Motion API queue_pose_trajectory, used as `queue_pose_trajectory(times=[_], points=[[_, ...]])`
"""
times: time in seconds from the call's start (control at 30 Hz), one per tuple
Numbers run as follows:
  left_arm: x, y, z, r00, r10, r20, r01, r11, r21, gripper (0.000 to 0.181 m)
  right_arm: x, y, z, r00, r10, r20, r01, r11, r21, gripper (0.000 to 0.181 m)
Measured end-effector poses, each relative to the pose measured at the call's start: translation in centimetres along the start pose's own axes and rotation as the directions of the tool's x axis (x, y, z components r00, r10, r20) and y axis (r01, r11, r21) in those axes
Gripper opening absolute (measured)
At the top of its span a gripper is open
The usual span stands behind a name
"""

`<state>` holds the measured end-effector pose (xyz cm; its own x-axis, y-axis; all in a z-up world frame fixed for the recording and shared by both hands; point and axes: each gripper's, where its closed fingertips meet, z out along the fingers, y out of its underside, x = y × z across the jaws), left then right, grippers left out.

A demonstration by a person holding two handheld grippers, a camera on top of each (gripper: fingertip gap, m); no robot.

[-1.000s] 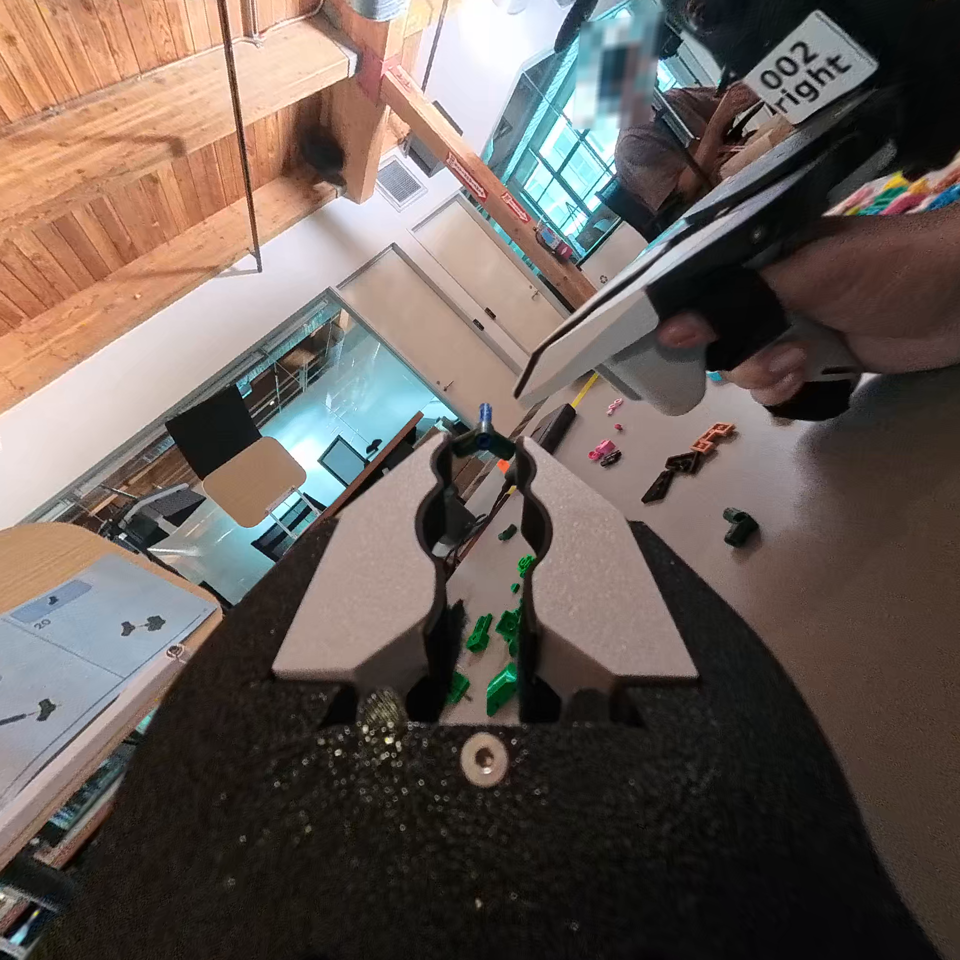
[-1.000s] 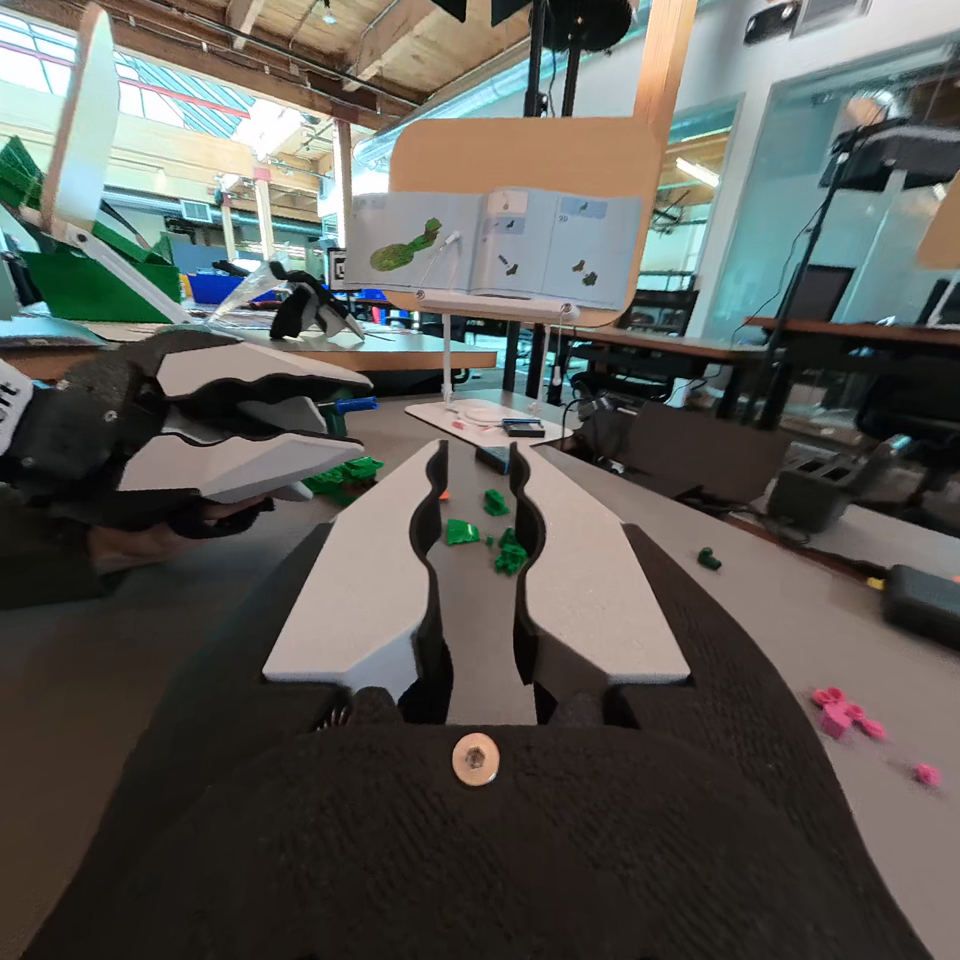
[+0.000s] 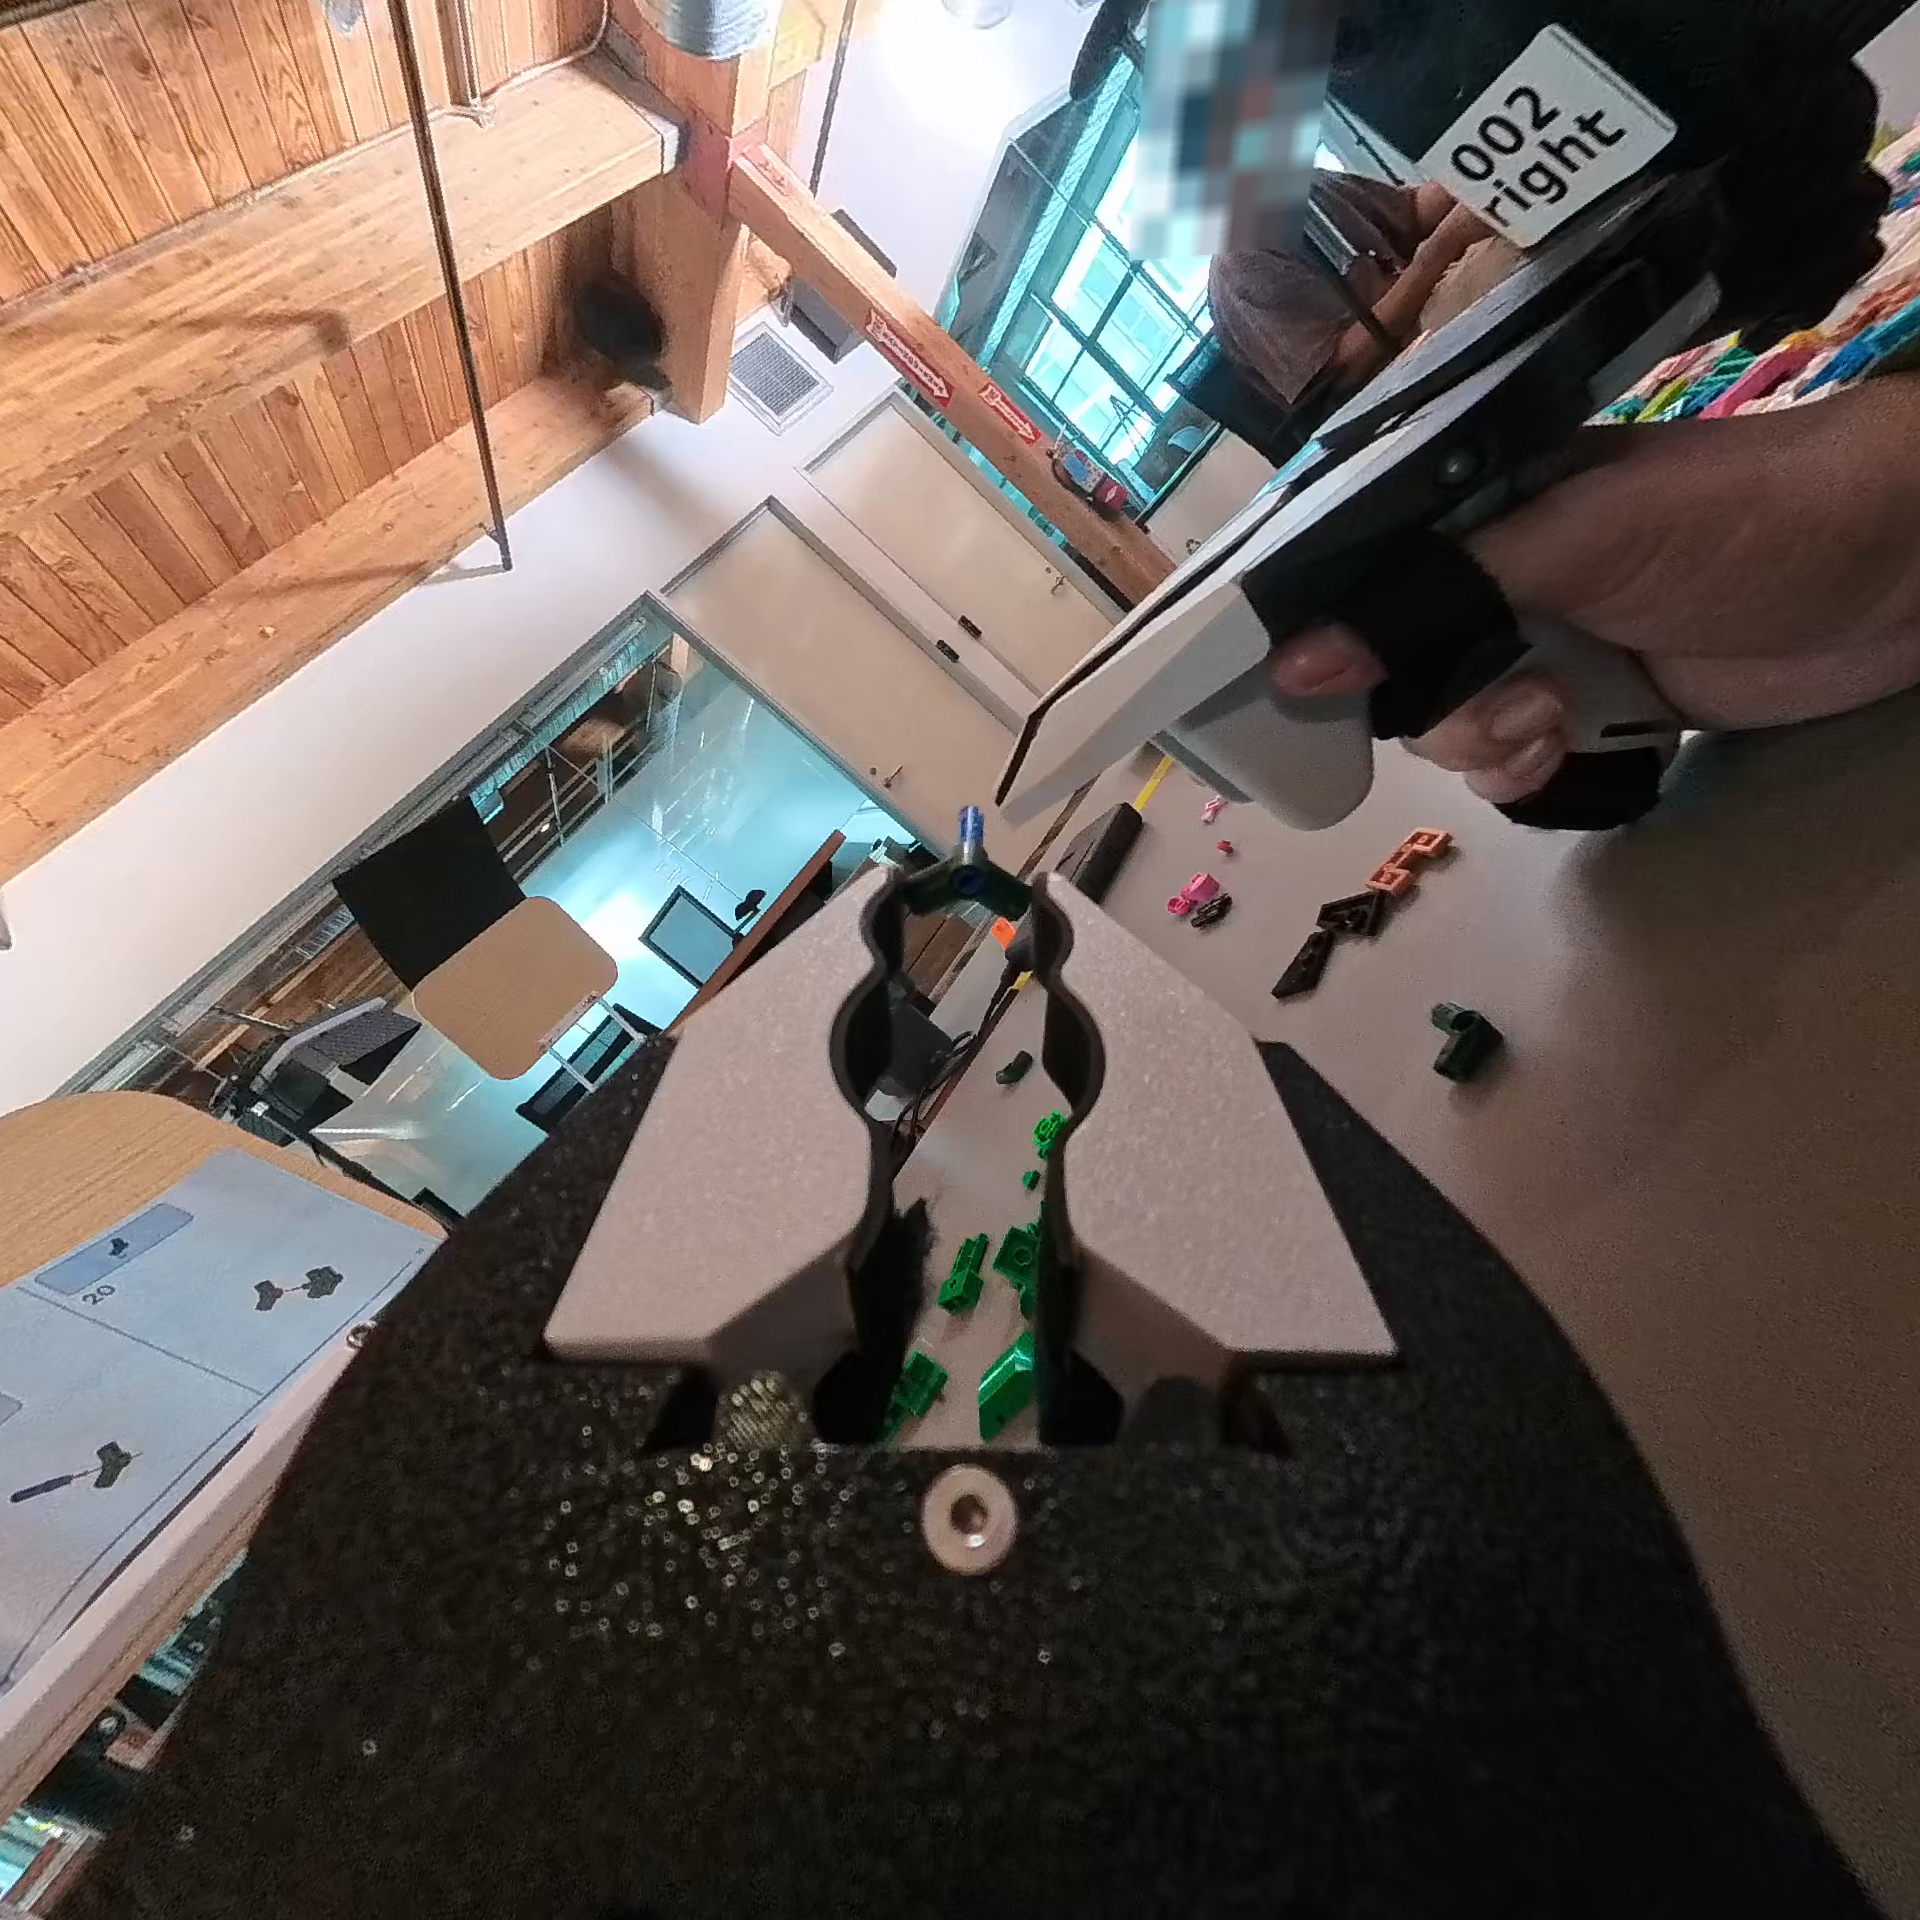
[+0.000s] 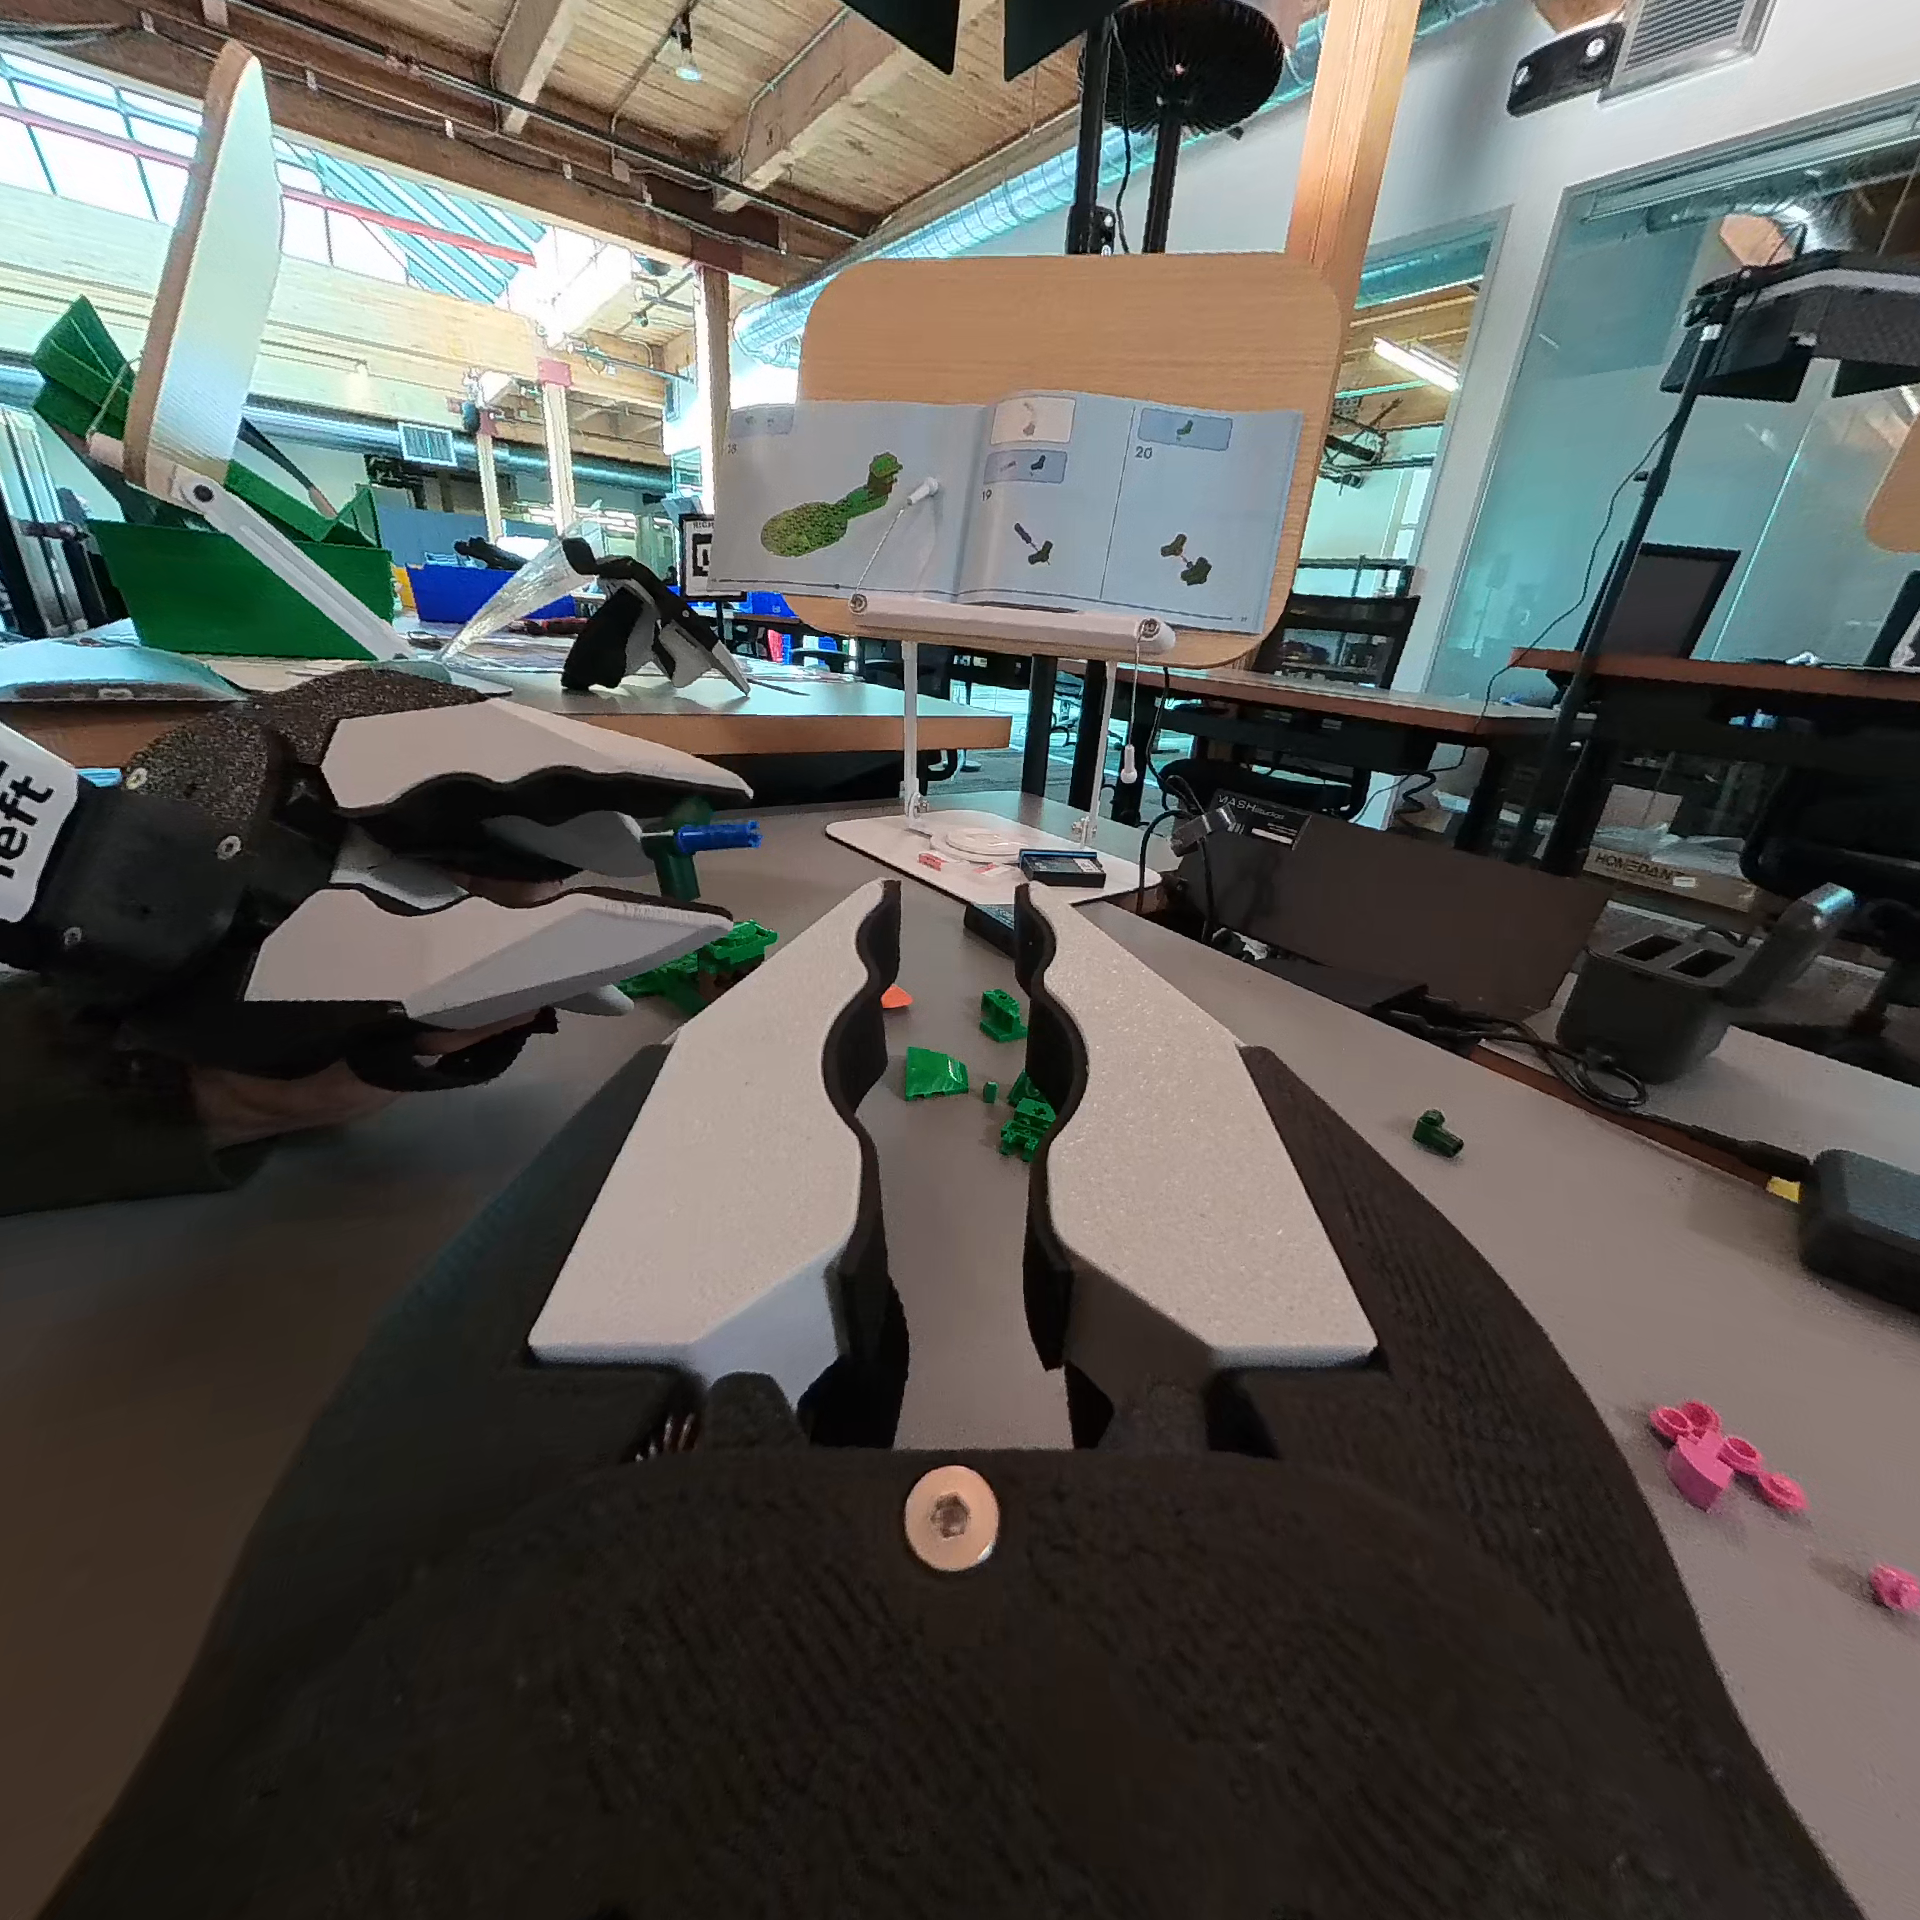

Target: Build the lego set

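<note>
The left gripper (image 3: 961,891) is clamped at its tips on a small dark green connector (image 3: 951,885) with a blue pin (image 3: 970,827) stuck in it; the pin is pointed away from the jaws. The piece is held in the air above the table (image 3: 1662,1247). In the right wrist view the same gripper (image 4: 717,847) is seen at the left, turned on its side, with the pin (image 4: 717,834) pointed right.

The right gripper (image 4: 956,904) is held with a narrow gap between its jaws, and nothing is gripped. It is aimed over the table toward a scatter of bright green bricks (image 4: 940,1072). In the left wrist view its tip (image 3: 1023,764) is seen just beside the blue pin, not touching it, and a hand (image 3: 1662,613) is wrapped around its grip.

A lone dark green elbow piece (image 4: 1438,1132) is seen to the right of the bricks, well apart from them. Pink pieces (image 4: 1714,1463) are scattered near the right edge. More dark and reddish flat pieces (image 3: 1361,914) are laid farther off on the table in the left wrist view.

An open instruction booklet (image 4: 1013,509) is propped on a wooden stand (image 4: 1070,332) at the far side of the table.
</note>
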<state>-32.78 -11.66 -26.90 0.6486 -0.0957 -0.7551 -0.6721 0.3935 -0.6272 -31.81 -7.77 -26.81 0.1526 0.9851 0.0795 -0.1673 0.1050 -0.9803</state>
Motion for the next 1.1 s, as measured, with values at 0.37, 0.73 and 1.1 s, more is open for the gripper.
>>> queue_pose_trajectory(times=[0.37, 0.73, 1.1], points=[[-0.1, 0.0, 0.0, 1.0, 0.006, 0.002, -0.006, 1.0, -0.001, 0.021, 0.2, -0.1, 0.0, 1.0, -0.01, -0.004, 0.01, 1.0, -0.015, 0.022], [-0.2, 0.0, 0.0, 1.0, 0.009, 0.004, -0.009, 1.0, -0.002, 0.022, 0.5, 0.6, -1.1, 0.993, -0.03, 0.111, 0.053, 0.976, -0.21, 0.023], [0.0, -0.1, 0.0, 1.0, 0.021, -0.004, -0.021, 1.0, 0.0, 0.022, -1.0, 4.0, -2.4, 0.959, 0.046, 0.28, 0.083, 0.899, -0.431, 0.02]])
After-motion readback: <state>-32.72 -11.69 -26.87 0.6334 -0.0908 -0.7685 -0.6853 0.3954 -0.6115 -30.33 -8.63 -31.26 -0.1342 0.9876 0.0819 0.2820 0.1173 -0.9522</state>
